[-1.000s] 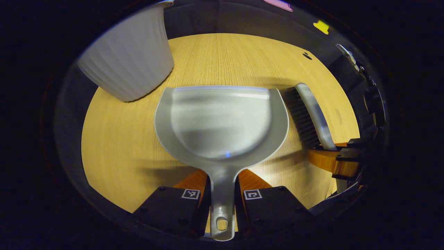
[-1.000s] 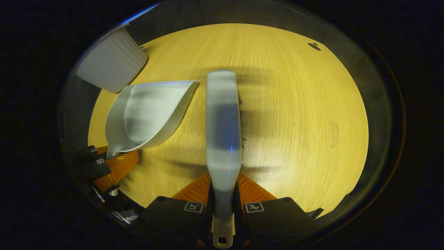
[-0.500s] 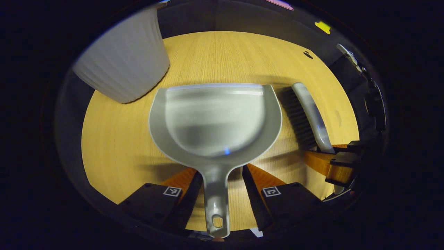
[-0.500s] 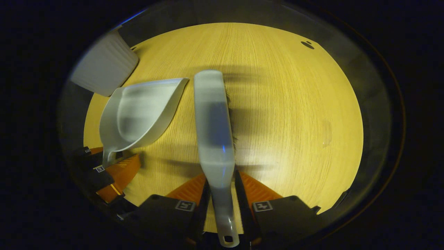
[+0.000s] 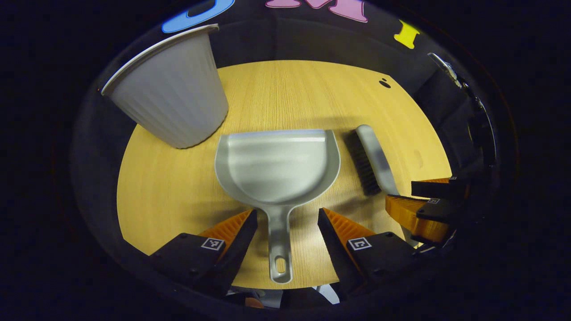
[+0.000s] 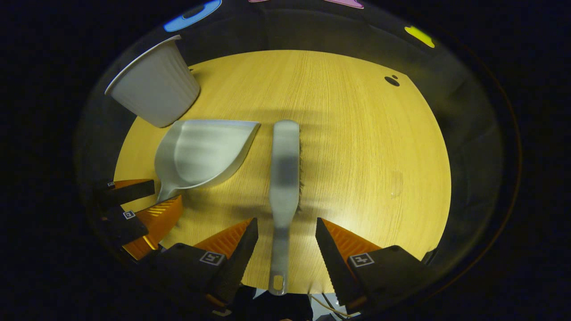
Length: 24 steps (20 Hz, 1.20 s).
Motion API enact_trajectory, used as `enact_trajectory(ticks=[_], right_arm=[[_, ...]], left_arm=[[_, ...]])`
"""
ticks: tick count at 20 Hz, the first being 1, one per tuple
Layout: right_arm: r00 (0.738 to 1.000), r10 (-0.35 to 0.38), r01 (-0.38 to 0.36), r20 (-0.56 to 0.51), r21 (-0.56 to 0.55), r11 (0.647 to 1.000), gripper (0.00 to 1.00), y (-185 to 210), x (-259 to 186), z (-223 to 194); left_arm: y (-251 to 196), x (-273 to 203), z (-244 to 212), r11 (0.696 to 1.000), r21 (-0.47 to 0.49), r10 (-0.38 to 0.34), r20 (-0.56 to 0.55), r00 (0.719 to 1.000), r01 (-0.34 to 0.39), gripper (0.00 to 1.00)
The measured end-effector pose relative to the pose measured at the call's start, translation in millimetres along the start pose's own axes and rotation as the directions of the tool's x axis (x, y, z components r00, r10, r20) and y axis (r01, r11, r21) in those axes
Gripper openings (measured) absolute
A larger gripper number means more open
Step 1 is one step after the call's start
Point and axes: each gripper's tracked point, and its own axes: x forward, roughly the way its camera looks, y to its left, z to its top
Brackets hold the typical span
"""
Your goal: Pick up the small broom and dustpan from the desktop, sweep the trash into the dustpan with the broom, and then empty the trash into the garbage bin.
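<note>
Left gripper (image 5: 285, 223) stands released, the dustpan (image 5: 277, 166) handle lying straight ahead between its spread fingers, pan beyond, ribbed garbage bin (image 5: 171, 91) farther off to the left; right gripper (image 6: 285, 232) likewise released, the small broom (image 6: 284, 171) lengthwise between its fingers.

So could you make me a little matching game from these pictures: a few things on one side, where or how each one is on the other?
Things:
1. dustpan
2. broom
3. bin
4. left tool

States:
A. stands upright beyond the dustpan, ribbed white wall
B. open, one finger on each side of a grey handle
C. lies on the desk, bristles on its side, between the right tool's fingers
D. lies flat, empty, handle toward the left tool

Pairs: 1-D, 2-C, 3-A, 4-B
</note>
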Motion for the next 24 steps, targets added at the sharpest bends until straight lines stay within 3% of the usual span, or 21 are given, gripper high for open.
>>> enact_trajectory(ticks=[2, 4, 5, 7, 8, 10, 11, 13, 15, 16, 17, 19, 21, 23, 24], right_arm=[[0.996, 0.011, -0.012, 0.089, 0.01, 1.0, 0.84, 5.8, -34.5, 9.4], [0.981, 0.016, -0.017, 0.192, 0.004, 1.0, 0.89, 6.3, -75.2, 19.4], [0.967, 0.018, -0.019, 0.255, 0.001, 1.0, 0.98, 7.8, -99.1, 26.1], [0.913, 0.037, -0.045, 0.405, 0.01, 0.999, 0.97, 18.4, -145.5, 40.8], [0.875, 0.04, -0.052, 0.483, 0.012, 0.999, 0.96, 22.4, -170.9, 48.6], [0.773, 0.007, -0.025, 0.635, 0.019, 0.999, 0.91, 24.7, -218.5, 58.4], [0.718, 0.0, -0.004, 0.696, 0.005, 1.0, 0.95, 28.9, -240.5, 61.5], [0.58, 0.02, 0.023, 0.814, -0.041, 0.999, 0.95, 40.1, -280.8, 72.0], [0.433, 0.038, 0.017, 0.901, -0.05, 0.999, 0.95, 48.1, -315.5, 83.1], [0.386, 0.046, 0.0, 0.921, -0.05, 0.999, 0.95, 53.2, -328.6, 87.1], [0.36, 0.05, -0.012, 0.932, -0.049, 0.999, 0.95, 54.3, -330.6, 87.1], [0.348, 0.044, -0.016, 0.937, -0.041, 0.999, 0.95, 51.6, -332.9, 80.1], [0.325, 0.035, -0.016, 0.945, -0.032, 0.999, 0.91, 53.2, -341.2, 79.3], [0.285, 0.017, -0.006, 0.958, -0.016, 1.0, 0.95, 54.6, -342.4, 77.6], [0.272, 0.005, 0.001, 0.962, -0.006, 1.0, 0.91, 55.2, -337.9, 77.1]], left_arm=[[-0.5, -31.1, 5.0, 1.0, -0.003, -0.01, 0.063, 0.998, 0.01, 0.83], [-4.0, -65.5, 4.4, 0.999, -0.011, -0.036, 0.124, 0.992, 0.038, 0.83], [-7.6, -86.0, 6.9, 0.999, -0.011, -0.047, 0.179, 0.983, 0.049, 0.83], [-9.8, -127.4, 16.4, 0.998, 0.017, -0.063, 0.342, 0.938, 0.061, 0.84], [-8.7, -147.3, 21.9, 0.997, 0.033, -0.072, 0.425, 0.903, 0.064, 0.83], [-5.6, -181.5, 21.5, 0.995, 0.03, -0.094, 0.534, 0.84, 0.093, 0.83], [-0.3, -191.7, 23.9, 0.993, 0.025, -0.106, 0.594, 0.797, 0.113, 0.83], [13.6, -218.7, 30.5, 0.99, 0.029, -0.118, 0.727, 0.677, 0.142, 0.83], [26.5, -236.9, 40.3, 0.995, 0.047, -0.086, 0.859, 0.505, 0.089, 0.82], [30.1, -237.9, 41.0, 0.997, 0.059, -0.071, 0.883, 0.464, 0.04, 0.81], [31.7, -237.0, 40.7, 0.998, 0.06, -0.049, 0.892, 0.45, -0.01, 0.8], [33.5, -242.5, 37.2, 0.996, 0.066, -0.035, 0.898, 0.439, -0.056, 0.8], [36.2, -254.1, 32.3, 0.995, 0.069, -0.036, 0.909, 0.415, -0.066, 0.82], [37.8, -256.5, 29.7, 0.996, 0.063, -0.031, 0.911, 0.411, -0.065, 0.8], [40.2, -259.1, 28.7, 0.996, 0.055, -0.023, 0.912, 0.41, -0.067, 0.79]])
